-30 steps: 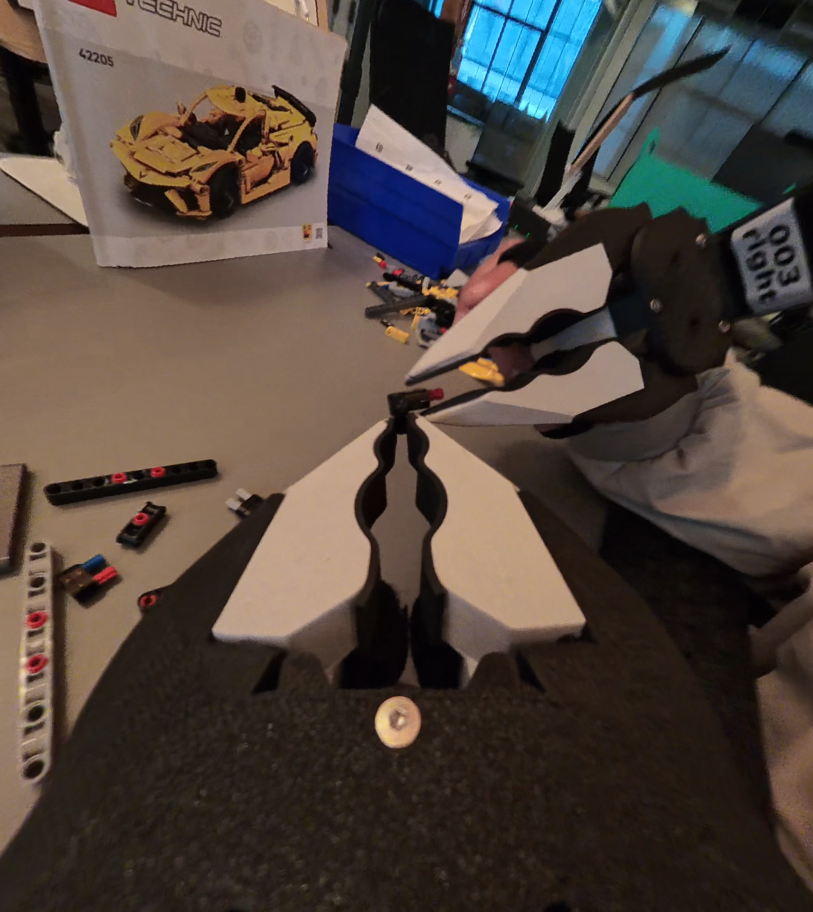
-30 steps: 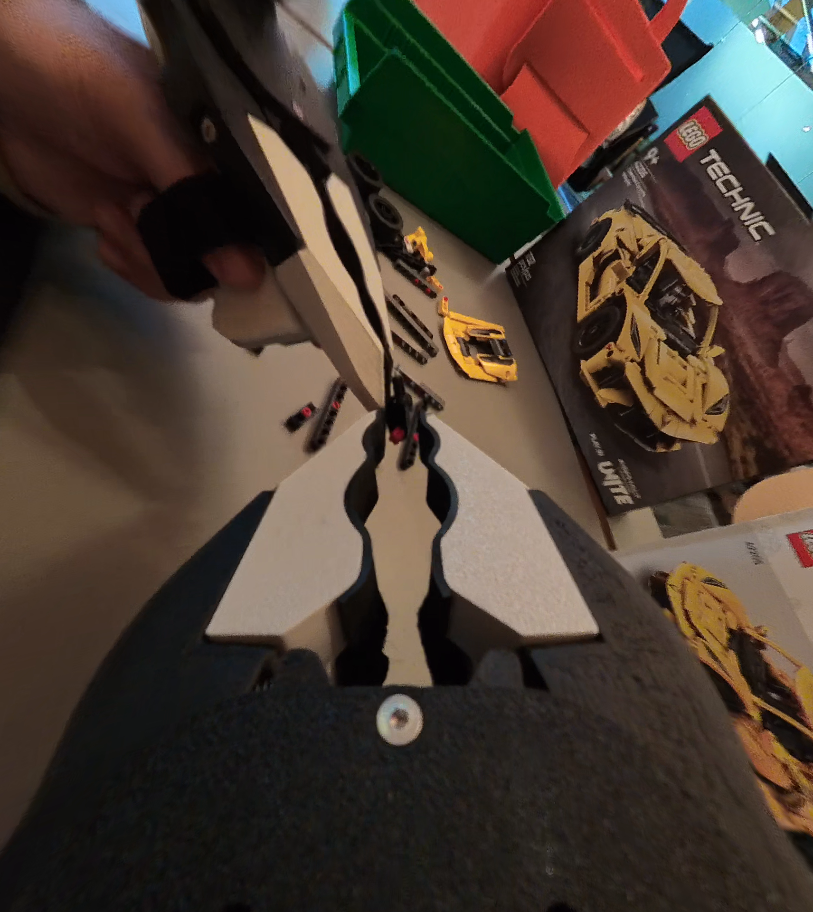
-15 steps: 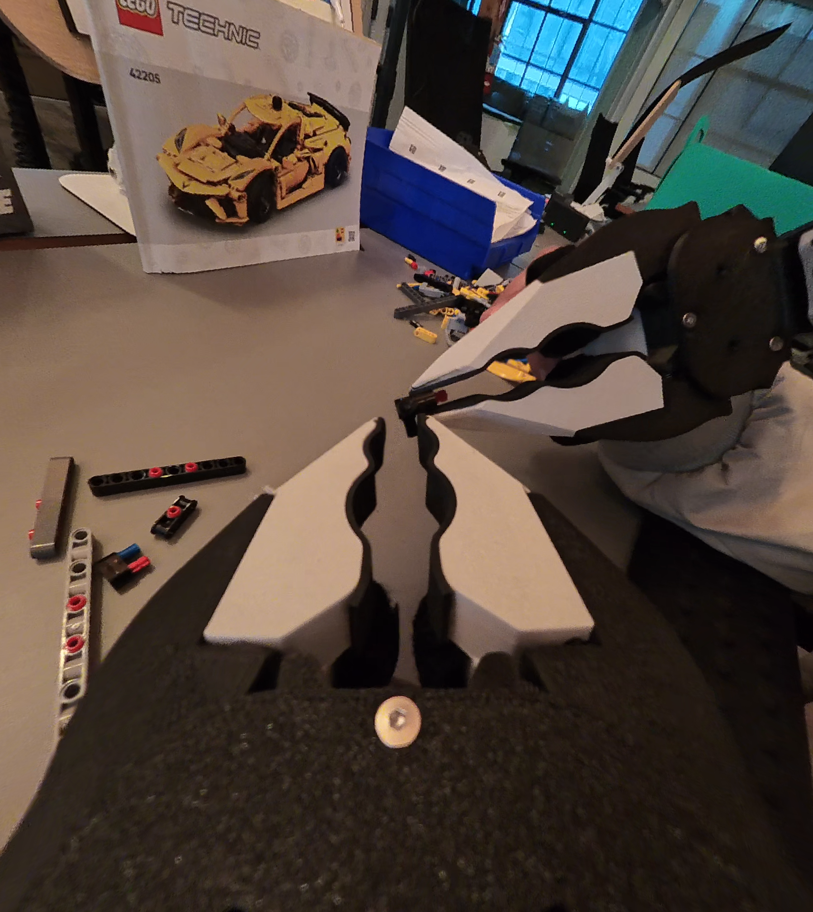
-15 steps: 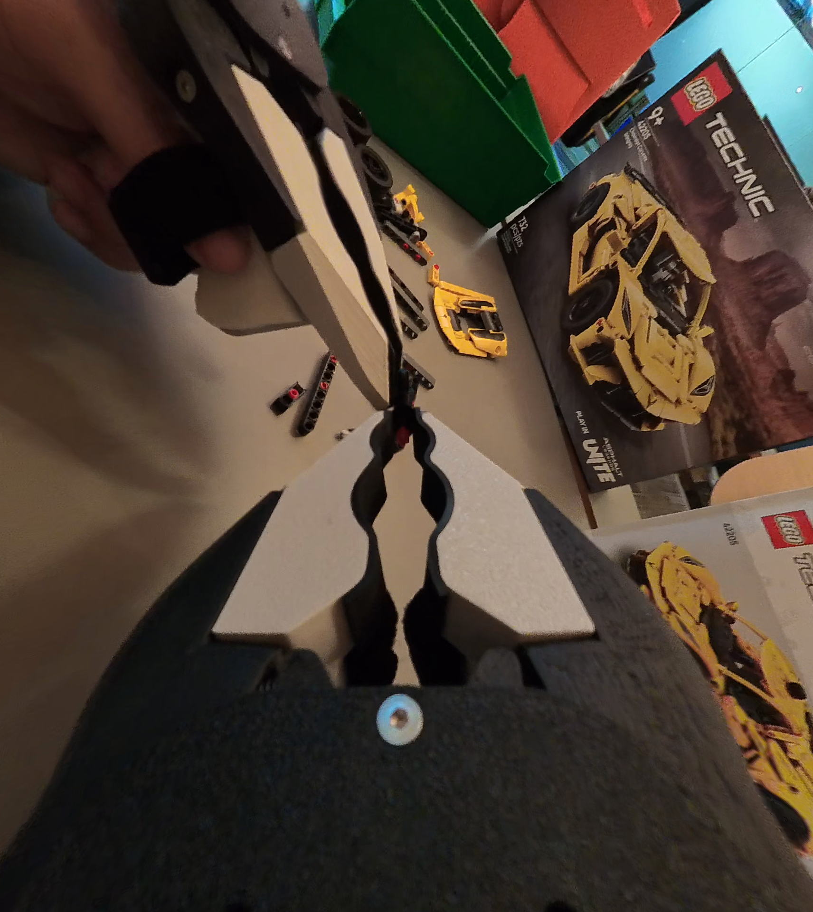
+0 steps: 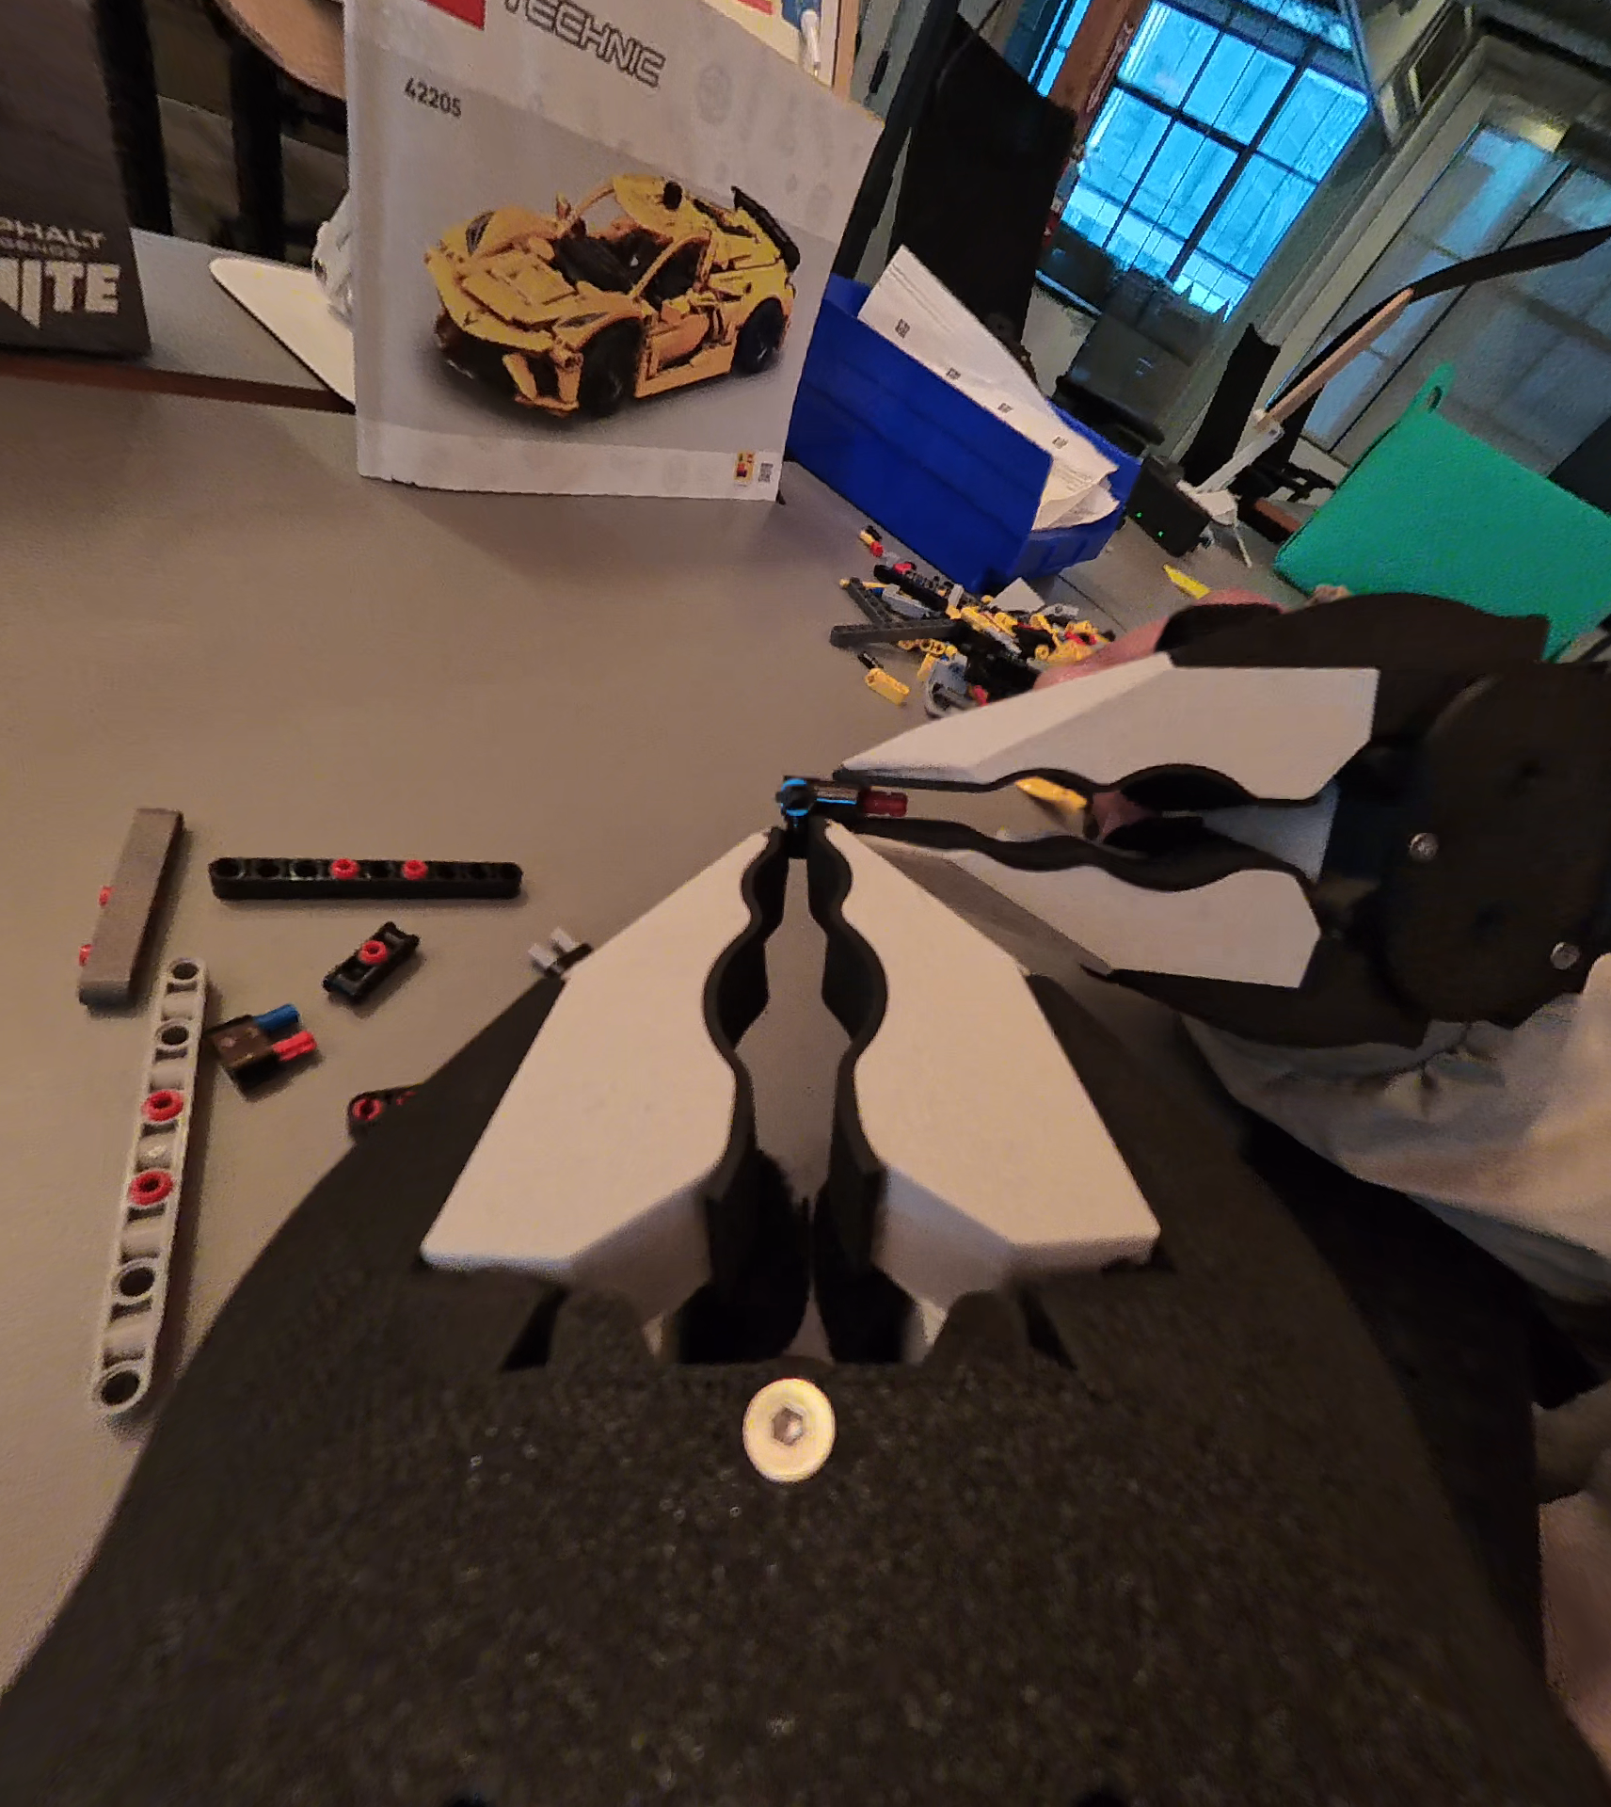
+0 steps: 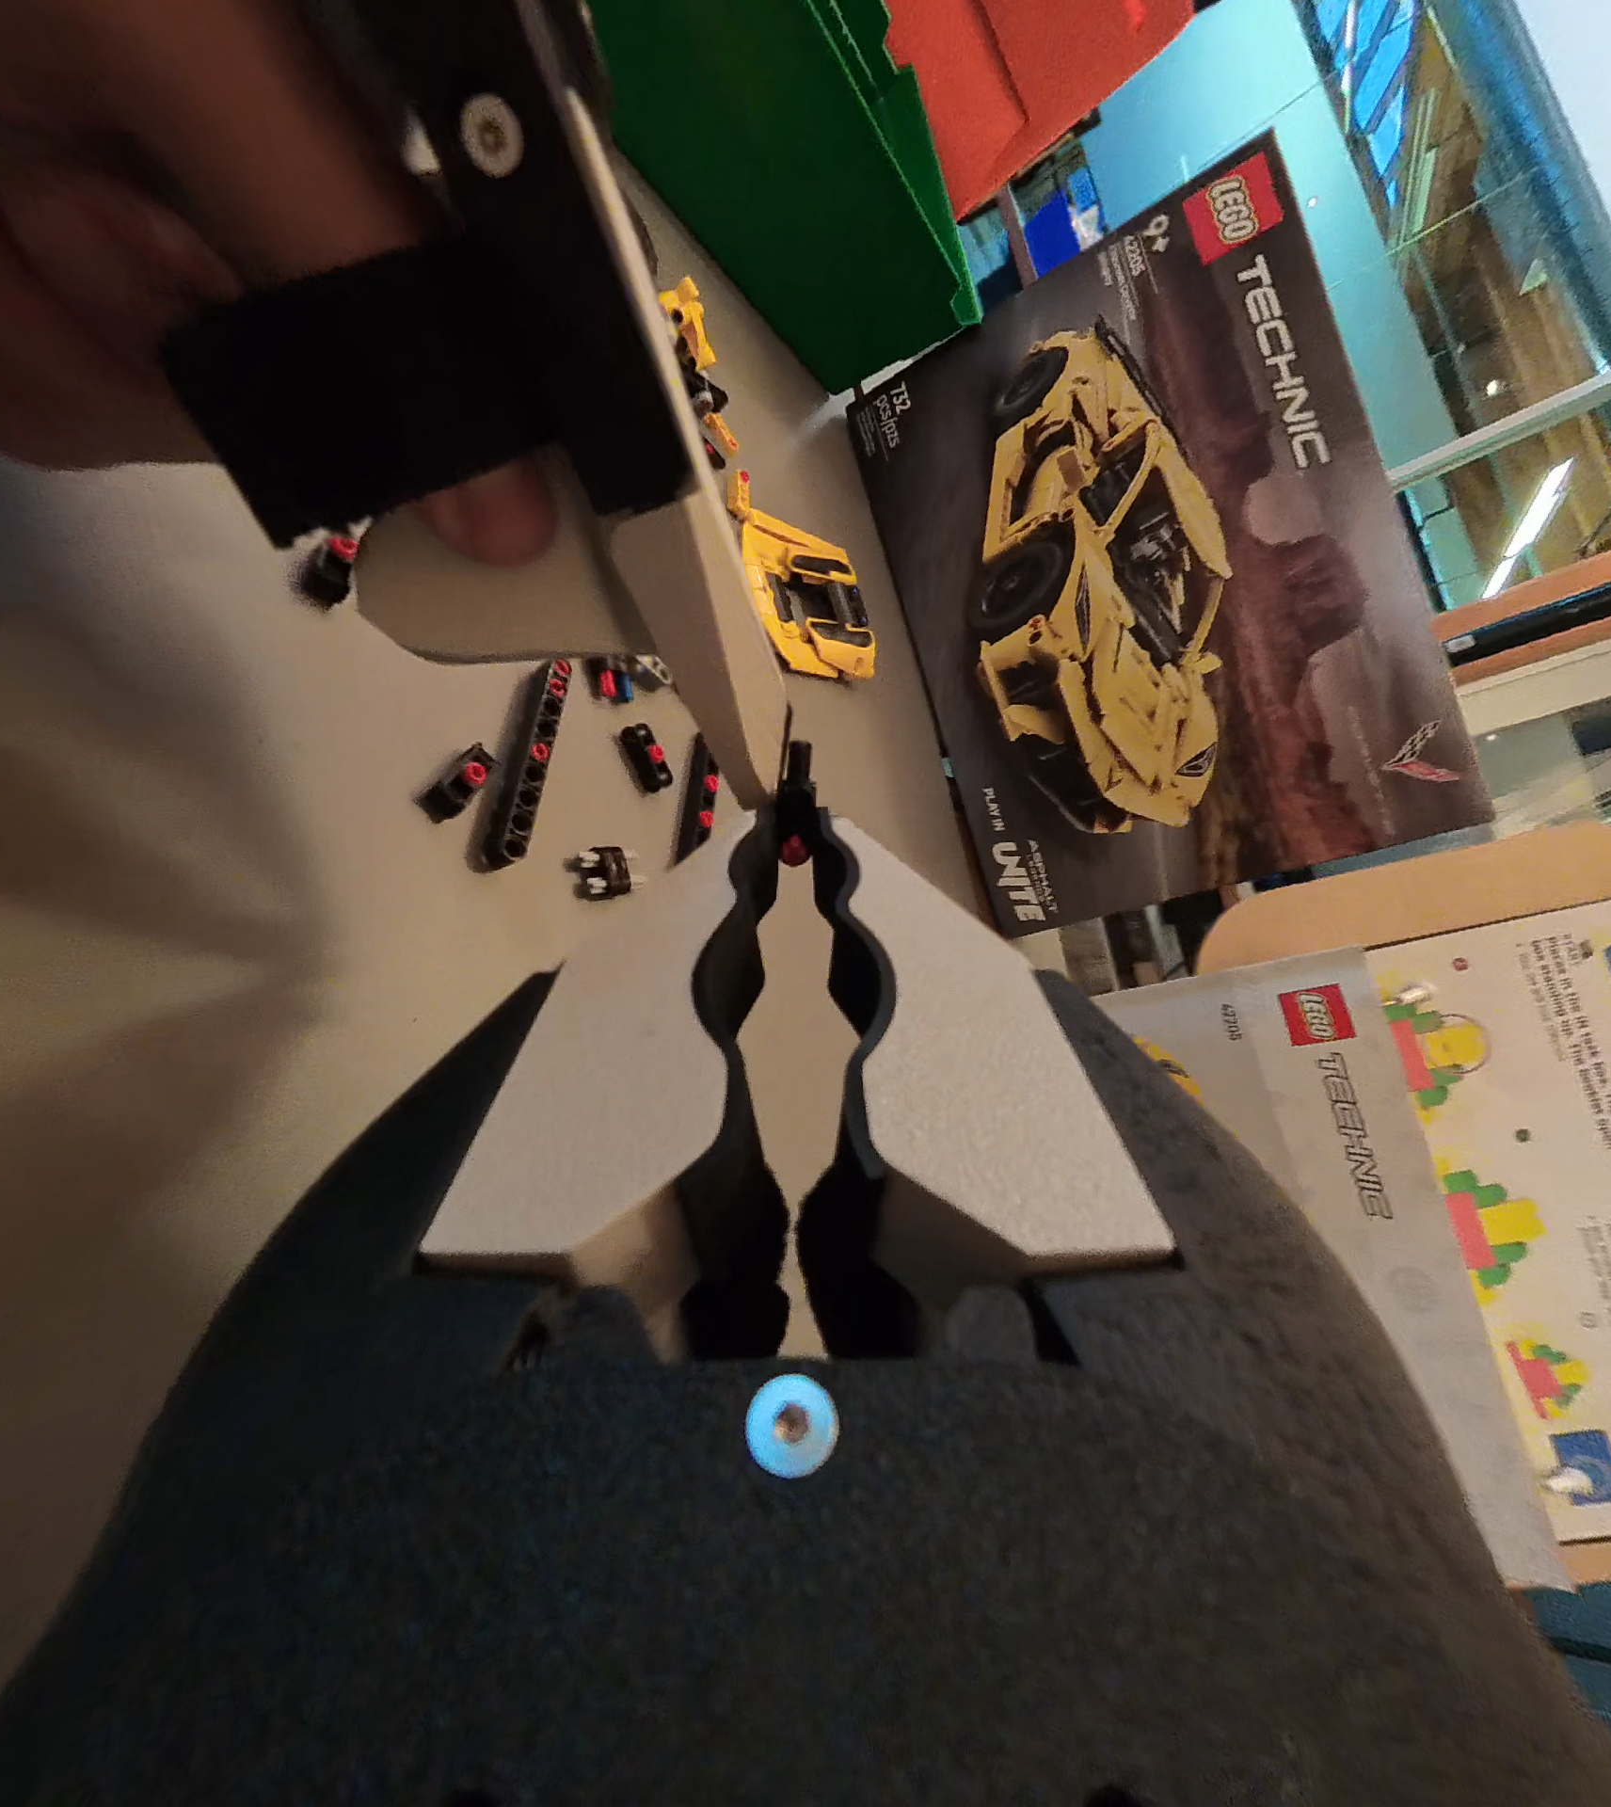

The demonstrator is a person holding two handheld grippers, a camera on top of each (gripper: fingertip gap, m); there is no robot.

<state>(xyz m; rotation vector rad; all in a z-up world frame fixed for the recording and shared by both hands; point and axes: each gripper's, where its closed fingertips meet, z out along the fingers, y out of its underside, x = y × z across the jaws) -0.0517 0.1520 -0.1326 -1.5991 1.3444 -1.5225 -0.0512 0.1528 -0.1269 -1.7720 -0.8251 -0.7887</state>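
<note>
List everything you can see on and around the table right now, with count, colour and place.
small black piece with red and blue pins: one, pinched between both tips
black beam: one, red pins, on grey table, left
grey beams: two, red pins, far left
small black connectors: several, red or blue pins, beside the beams
loose parts pile: black and yellow, by blue bin
booklet: one, grey, standing at the back
box: one, dark, yellow car picture
yellow car section: one, before the box
green bin: one, behind
left hand-held gripper: shut on the piece
right hand-held gripper: shut on it
</note>
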